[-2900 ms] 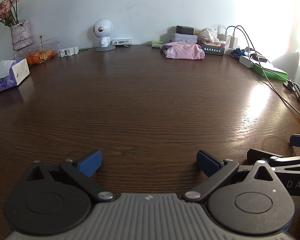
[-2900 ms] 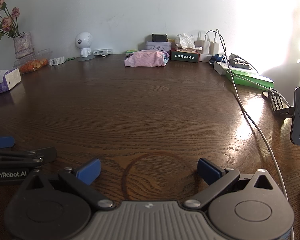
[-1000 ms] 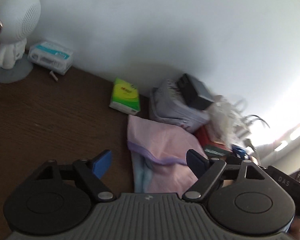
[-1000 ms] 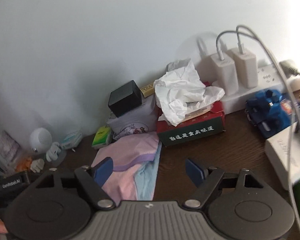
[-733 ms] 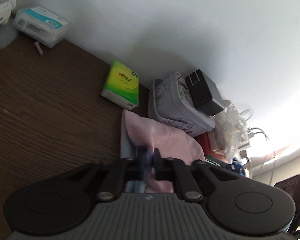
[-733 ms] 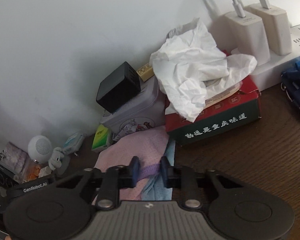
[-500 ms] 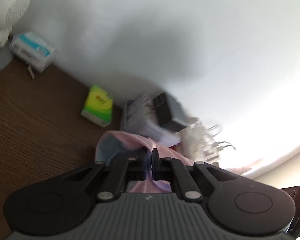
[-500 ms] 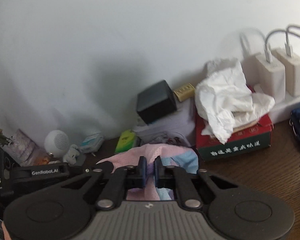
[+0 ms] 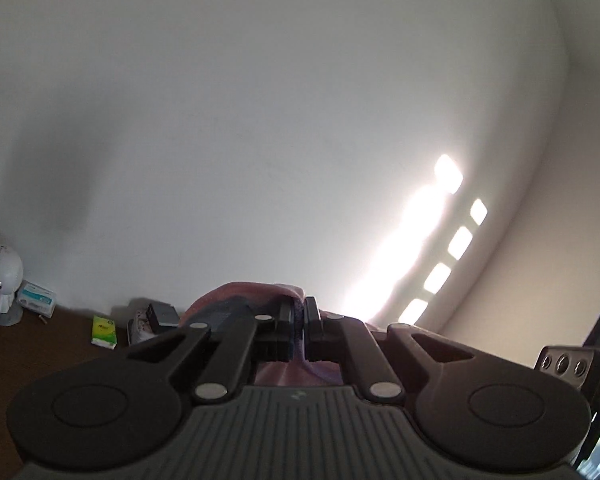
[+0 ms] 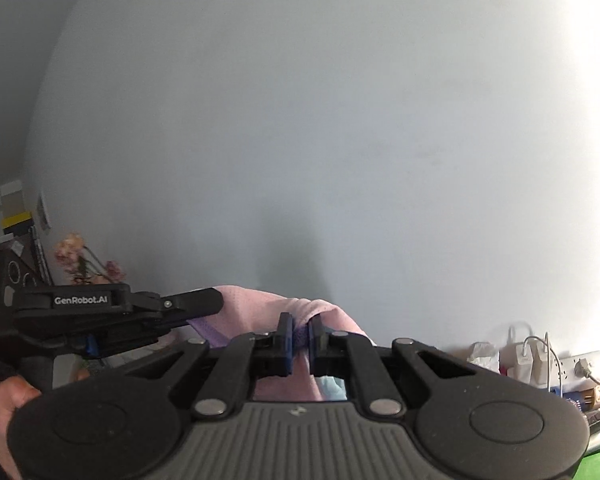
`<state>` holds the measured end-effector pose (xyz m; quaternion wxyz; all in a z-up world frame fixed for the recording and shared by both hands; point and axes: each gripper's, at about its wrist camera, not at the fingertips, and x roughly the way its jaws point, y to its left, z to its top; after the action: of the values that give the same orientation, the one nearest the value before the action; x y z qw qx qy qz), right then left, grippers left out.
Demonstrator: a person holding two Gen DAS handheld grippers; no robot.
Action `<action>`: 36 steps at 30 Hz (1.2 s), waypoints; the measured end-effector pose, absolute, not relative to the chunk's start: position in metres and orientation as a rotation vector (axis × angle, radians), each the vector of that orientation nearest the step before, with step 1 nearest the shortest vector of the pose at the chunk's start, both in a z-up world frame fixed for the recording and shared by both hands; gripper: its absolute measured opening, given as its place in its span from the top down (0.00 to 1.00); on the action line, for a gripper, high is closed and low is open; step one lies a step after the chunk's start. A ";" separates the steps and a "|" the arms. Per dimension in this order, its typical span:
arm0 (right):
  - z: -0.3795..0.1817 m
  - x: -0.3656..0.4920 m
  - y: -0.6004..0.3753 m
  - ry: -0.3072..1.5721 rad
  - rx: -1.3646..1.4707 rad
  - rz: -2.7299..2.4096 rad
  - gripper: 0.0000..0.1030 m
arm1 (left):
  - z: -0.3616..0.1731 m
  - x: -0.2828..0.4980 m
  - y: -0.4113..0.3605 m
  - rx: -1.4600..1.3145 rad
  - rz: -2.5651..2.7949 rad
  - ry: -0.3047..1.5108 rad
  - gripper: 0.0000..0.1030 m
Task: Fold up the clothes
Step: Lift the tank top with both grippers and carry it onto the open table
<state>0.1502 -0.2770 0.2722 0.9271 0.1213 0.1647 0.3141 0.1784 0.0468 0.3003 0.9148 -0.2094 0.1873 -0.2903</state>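
Note:
A pink garment [image 9: 244, 292] with a purple trim and a light blue part is lifted off the table, in front of the white wall. My left gripper [image 9: 299, 312] is shut on a fold of its edge. My right gripper [image 10: 299, 332] is shut on the pink garment [image 10: 260, 304] too, pinching the purple trim. In the right wrist view the left gripper [image 10: 196, 304] comes in from the left, clamped on the same cloth, with a hand [image 10: 4, 400] holding it. Most of the garment hangs hidden below both grippers.
A brown wooden table [image 9: 40, 344] lies low at the left with a white round-headed figure [image 9: 0, 280], a small box [image 9: 36, 298], a green tissue pack [image 9: 104, 330] and a tin with a black box [image 9: 156, 316]. Chargers on a power strip [image 10: 540, 360] and dried flowers [image 10: 84, 260] stand by the wall.
Both grippers went from the bare table to the pink garment at the back, closed on its edge and lifted it. The views tipped up from the table clutter to the wall.

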 end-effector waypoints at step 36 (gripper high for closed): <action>0.043 -0.103 -0.274 0.446 -0.154 0.611 0.91 | 0.026 -0.047 0.014 0.133 -0.513 0.761 0.42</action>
<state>-0.1033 -0.2743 0.0430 0.9265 -0.0752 0.2174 0.2977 -0.0475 0.0137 0.0264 0.8943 0.0641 0.3671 -0.2476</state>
